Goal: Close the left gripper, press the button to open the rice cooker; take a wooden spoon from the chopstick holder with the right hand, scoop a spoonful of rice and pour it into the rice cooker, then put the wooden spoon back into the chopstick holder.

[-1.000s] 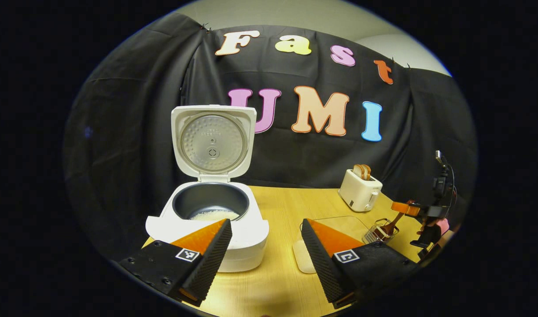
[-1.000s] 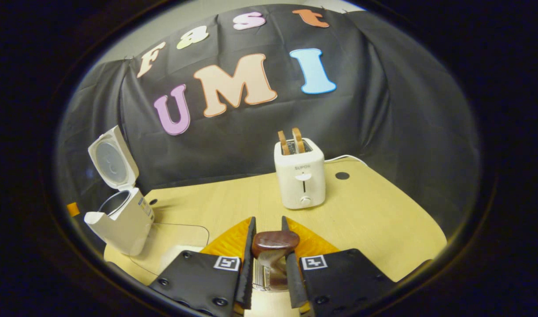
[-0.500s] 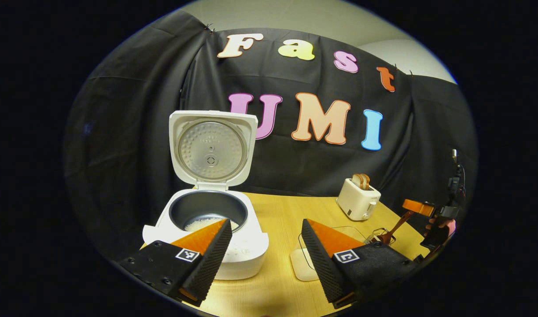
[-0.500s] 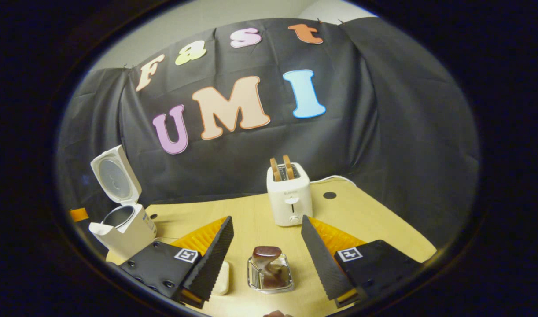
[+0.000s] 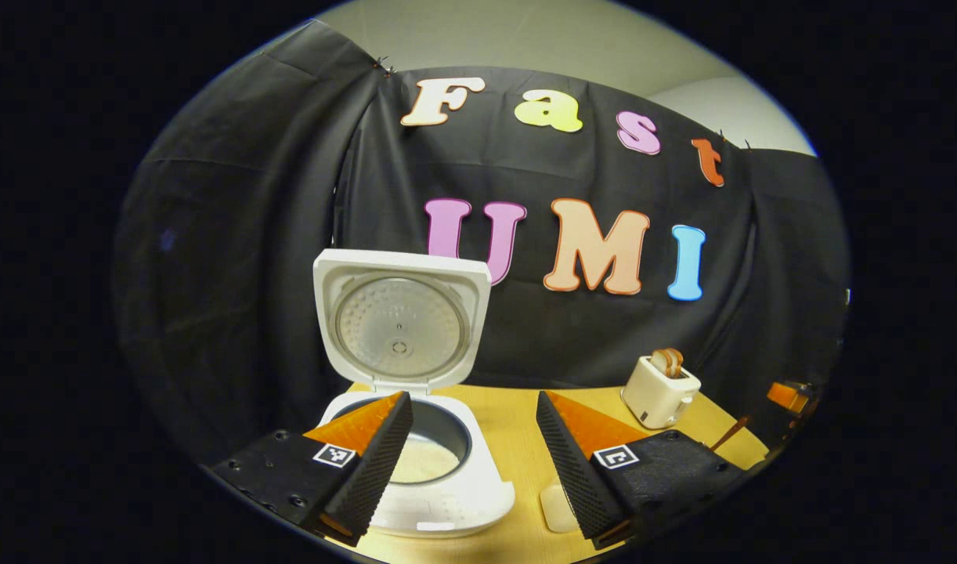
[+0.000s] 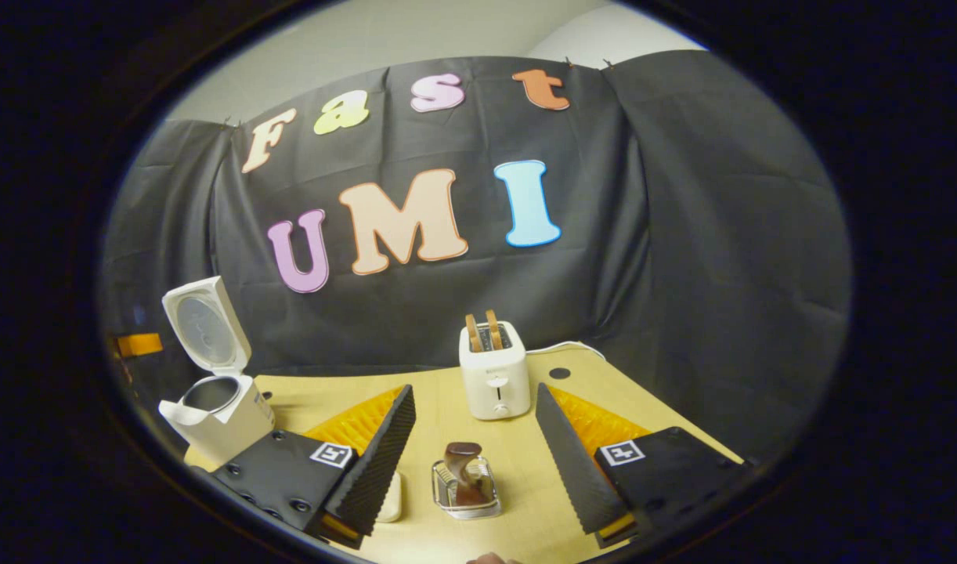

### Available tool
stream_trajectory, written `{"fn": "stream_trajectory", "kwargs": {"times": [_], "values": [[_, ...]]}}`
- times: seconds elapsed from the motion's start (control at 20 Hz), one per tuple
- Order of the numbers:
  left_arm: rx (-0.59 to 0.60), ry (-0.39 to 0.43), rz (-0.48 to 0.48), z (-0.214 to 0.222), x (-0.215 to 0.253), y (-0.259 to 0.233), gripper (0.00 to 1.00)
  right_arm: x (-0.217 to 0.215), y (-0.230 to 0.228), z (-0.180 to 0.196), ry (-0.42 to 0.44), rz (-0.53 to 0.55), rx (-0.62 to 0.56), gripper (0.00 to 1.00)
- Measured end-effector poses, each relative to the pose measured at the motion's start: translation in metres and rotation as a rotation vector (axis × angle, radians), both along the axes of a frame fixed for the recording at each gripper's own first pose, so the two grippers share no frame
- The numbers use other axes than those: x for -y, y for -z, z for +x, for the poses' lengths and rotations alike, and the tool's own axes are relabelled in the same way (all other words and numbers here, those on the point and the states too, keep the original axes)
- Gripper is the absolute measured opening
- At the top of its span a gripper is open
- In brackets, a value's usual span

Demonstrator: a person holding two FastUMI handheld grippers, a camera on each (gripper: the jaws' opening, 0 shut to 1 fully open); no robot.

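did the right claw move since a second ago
Yes. The right claw has let go of the wooden spoon and pulled back: the spoon now stands in its holder between open jaws, and the toaster looks farther off.

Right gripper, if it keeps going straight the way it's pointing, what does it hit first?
Probably the wooden spoon standing in the chopstick holder, centred between the open right gripper; the toaster stands farther back on that line. Depth is uncertain.
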State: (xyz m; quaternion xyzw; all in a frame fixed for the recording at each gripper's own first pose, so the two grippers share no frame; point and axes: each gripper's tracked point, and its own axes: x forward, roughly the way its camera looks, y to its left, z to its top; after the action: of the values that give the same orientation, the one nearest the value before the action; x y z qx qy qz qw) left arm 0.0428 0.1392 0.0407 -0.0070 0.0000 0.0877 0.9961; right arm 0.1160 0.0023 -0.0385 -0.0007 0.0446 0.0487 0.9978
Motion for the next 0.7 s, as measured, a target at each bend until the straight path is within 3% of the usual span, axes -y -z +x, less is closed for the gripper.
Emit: {"fn": "stream_trajectory", "kwargs": {"times": [0.25,0.4,0.45,0.5,0.7], "values": [[0.086,-0.028,0.014,0.025,-0.031,-0.065,0.90,-0.006,-0.002,-0.021,0.013,-0.001,-0.001,0.97],[0.126,-0.044,-0.002,0.043,-0.055,-0.103,0.93,-0.006,-0.003,-0.027,0.033,-0.008,0.003,0.97],[0.140,-0.048,-0.004,0.050,-0.063,-0.116,0.89,-0.005,-0.004,-0.030,0.040,-0.009,0.005,0.97],[0.149,-0.053,0.000,0.056,-0.069,-0.126,0.93,-0.004,-0.004,-0.033,0.046,-0.008,0.007,0.97],[0.151,-0.074,0.005,0.086,-0.096,-0.152,0.89,-0.001,-0.001,-0.042,0.077,-0.004,0.006,0.97]]}}
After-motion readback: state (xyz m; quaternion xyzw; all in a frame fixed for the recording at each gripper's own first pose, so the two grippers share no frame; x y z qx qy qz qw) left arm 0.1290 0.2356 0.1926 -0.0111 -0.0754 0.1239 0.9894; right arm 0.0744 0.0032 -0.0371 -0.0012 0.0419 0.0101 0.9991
